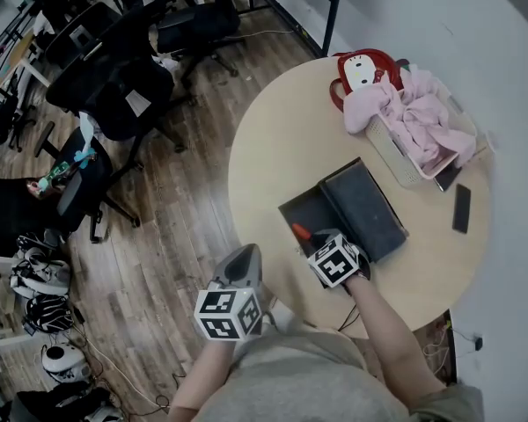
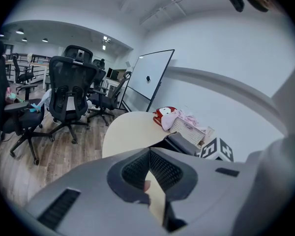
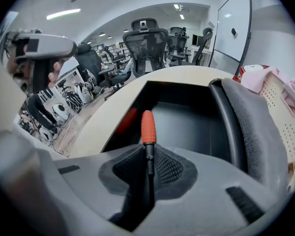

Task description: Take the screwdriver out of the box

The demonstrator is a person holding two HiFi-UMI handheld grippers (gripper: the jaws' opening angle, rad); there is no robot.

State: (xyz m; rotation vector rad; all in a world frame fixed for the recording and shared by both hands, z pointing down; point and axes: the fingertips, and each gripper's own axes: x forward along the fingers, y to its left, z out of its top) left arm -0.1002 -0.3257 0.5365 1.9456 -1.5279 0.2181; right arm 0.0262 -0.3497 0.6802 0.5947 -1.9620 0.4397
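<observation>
Your right gripper (image 3: 148, 163) has its fingers clamped on the thin black shaft of the orange-handled screwdriver (image 3: 148, 127), with the ribbed handle poking out past the pads over the open dark grey box (image 1: 299, 205) on the round beige table (image 1: 273, 139). The grasp looks made and the lift-out is the step in hand. Whether the handle has cleared the box floor is hard to tell from these angles. Next, you'd likely raise it straight up, clear of the near wall, keeping the grip firm on that narrow shaft. Your left gripper (image 2: 150, 151) hangs off the table's edge, fingers together and empty.
</observation>
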